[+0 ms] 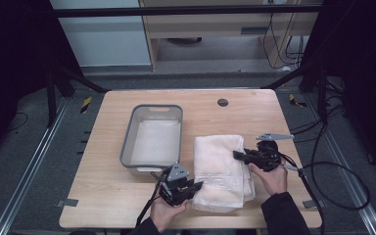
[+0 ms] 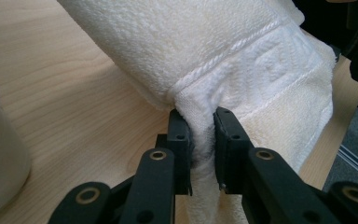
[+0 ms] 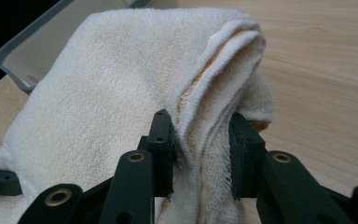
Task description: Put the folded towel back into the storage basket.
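While both tools point(image 2: 200, 122) point(image 3: 200, 126) clamp towel point(image 1: 223, 164); tray point(image 1: 127, 147) beside.

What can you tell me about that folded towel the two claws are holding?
The towel is cream-white terry cloth, folded into a thick oblong of several layers, with a woven band and a corded stripe near one end. It lies on the wooden table just right of the grey tub. The left gripper pinches its near edge and the right gripper clamps a layered edge on its right side.
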`<state>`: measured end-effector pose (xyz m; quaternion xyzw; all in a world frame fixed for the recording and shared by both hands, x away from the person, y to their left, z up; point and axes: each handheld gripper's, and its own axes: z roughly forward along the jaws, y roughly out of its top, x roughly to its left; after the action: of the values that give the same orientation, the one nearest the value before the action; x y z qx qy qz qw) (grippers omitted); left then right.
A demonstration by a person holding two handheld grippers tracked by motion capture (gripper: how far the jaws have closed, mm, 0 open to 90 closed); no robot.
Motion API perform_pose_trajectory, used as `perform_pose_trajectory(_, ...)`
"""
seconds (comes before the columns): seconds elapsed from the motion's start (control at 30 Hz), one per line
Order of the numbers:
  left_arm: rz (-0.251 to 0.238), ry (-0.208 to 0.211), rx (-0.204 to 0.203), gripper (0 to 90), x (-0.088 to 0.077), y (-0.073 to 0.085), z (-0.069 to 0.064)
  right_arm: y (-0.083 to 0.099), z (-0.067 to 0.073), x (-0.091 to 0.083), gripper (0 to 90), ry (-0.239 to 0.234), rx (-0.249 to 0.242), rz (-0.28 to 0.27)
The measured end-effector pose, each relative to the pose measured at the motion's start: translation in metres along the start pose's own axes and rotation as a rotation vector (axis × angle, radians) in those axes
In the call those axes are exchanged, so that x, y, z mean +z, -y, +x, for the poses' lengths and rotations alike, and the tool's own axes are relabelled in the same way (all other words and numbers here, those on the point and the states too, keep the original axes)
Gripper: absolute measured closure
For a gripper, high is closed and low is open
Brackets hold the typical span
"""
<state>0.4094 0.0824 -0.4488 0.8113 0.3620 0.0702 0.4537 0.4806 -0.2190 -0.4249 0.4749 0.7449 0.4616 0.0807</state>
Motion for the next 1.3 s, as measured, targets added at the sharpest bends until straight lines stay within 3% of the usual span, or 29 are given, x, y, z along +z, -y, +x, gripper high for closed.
perform_pose_trajectory(0.43,-0.049,0.006,-0.003,77.9,-0.016,-0.009,0.002,-0.011,0.008,-0.007,66.8,-0.010,-0.016,-0.047)
perform_pose_trajectory(0.9,-0.121,-0.011,0.026,78.1,-0.039,-0.025,0.002,-0.032,0.024,-0.021,67.0,-0.015,-0.052,-0.118)
perform_pose_trajectory(1.3,-0.169,-0.026,0.025,78.1,-0.056,-0.036,0.014,-0.055,0.040,-0.020,67.0,-0.007,-0.089,-0.154)
